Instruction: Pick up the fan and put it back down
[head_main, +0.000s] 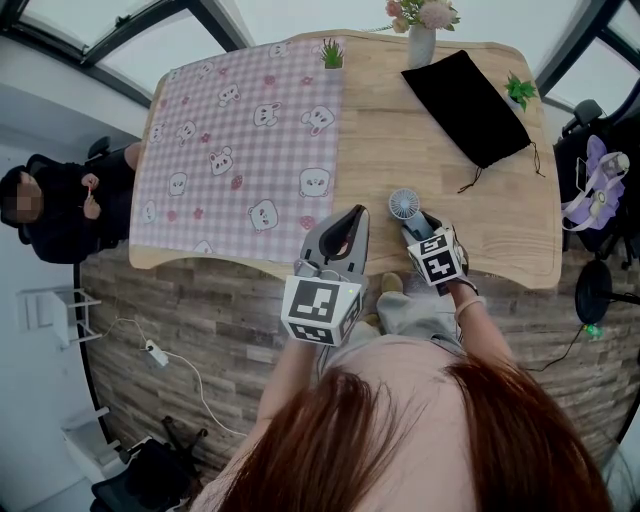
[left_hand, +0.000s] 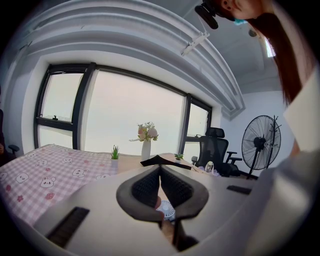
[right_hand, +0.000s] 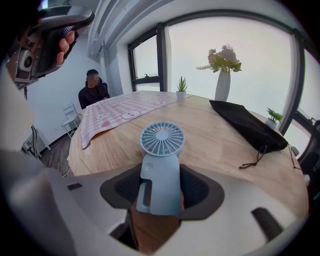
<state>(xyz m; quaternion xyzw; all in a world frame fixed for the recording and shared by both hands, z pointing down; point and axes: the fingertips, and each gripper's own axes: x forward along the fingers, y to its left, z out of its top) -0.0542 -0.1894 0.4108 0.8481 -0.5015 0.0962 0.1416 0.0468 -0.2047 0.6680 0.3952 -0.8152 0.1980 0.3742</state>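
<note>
A small light-blue hand fan (right_hand: 161, 165) stands upright between the pads of my right gripper (right_hand: 160, 187), which close on its handle from both sides. From the head view, the fan (head_main: 405, 205) is over the wooden table (head_main: 500, 240) near its front edge, with the right gripper (head_main: 415, 228) just behind it. I cannot tell whether its base touches the wood. My left gripper (head_main: 352, 215) hovers to the fan's left, shut and empty. In the left gripper view, the left gripper (left_hand: 160, 170) has its pads meeting, and the fan (left_hand: 165, 210) shows below them.
A pink checked cloth (head_main: 240, 140) covers the table's left half. A black pouch (head_main: 470, 105), a vase of flowers (head_main: 421, 40) and two small plants (head_main: 332, 52) (head_main: 518, 90) sit at the back. A person (head_main: 70, 205) sits at the left. A floor fan (left_hand: 260, 142) stands beyond.
</note>
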